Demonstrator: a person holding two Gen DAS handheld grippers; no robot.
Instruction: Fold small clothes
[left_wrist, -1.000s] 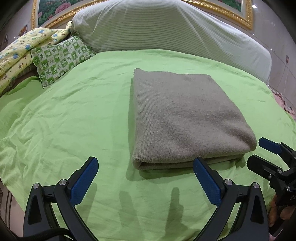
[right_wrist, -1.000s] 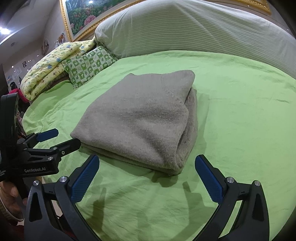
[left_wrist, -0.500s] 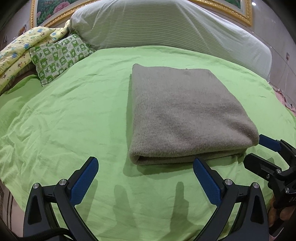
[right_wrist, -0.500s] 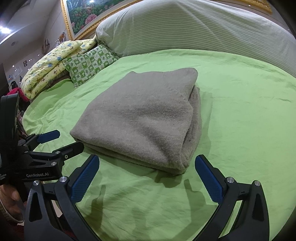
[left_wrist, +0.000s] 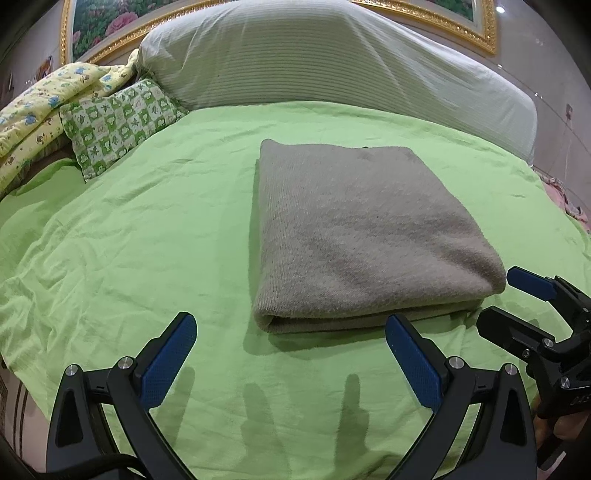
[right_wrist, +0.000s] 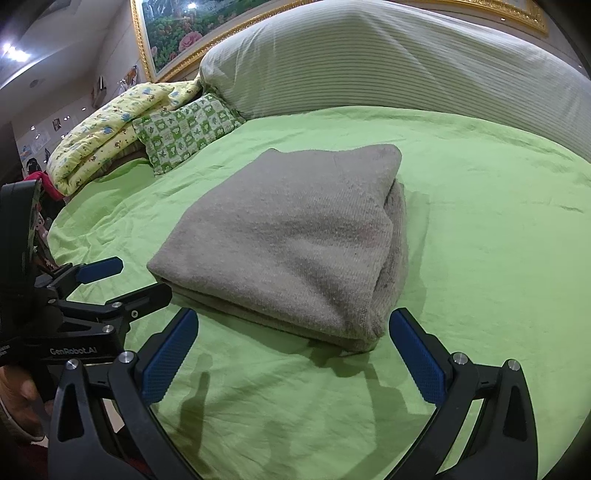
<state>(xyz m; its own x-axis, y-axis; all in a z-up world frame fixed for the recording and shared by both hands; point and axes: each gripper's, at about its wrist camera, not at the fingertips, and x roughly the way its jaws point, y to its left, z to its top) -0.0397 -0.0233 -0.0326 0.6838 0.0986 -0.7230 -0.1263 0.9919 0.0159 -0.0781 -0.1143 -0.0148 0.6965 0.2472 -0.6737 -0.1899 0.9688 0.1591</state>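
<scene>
Item: grey-brown knitted garment, folded into a thick rectangle (left_wrist: 354, 236), lying flat near the middle of the wrinkled lime-green bedsheet (left_wrist: 147, 240). What kind of garment it is cannot be made out; sleeves and neckline are hidden inside the fold. Layered edges show along its near and right sides in the right wrist view (right_wrist: 295, 236).

Left gripper (left_wrist: 291, 354): black frame, blue ribbed pads, jaws spread wide, nothing between them; it sits just short of the garment's near folded edge, not touching. Its body is cut off by the lower frame edge.

Right gripper (right_wrist: 293, 350): same build, jaws likewise wide apart and empty, close to the garment's near corner. In the left wrist view only its tips show at the right edge (left_wrist: 517, 302).

Background: large pale striped bolster pillow (left_wrist: 332, 62); green-and-white checked printed cushion (left_wrist: 114, 125); yellow printed quilt (right_wrist: 110, 136), partly cut off; gilt-framed floral picture (right_wrist: 173, 40), mostly out of frame.
</scene>
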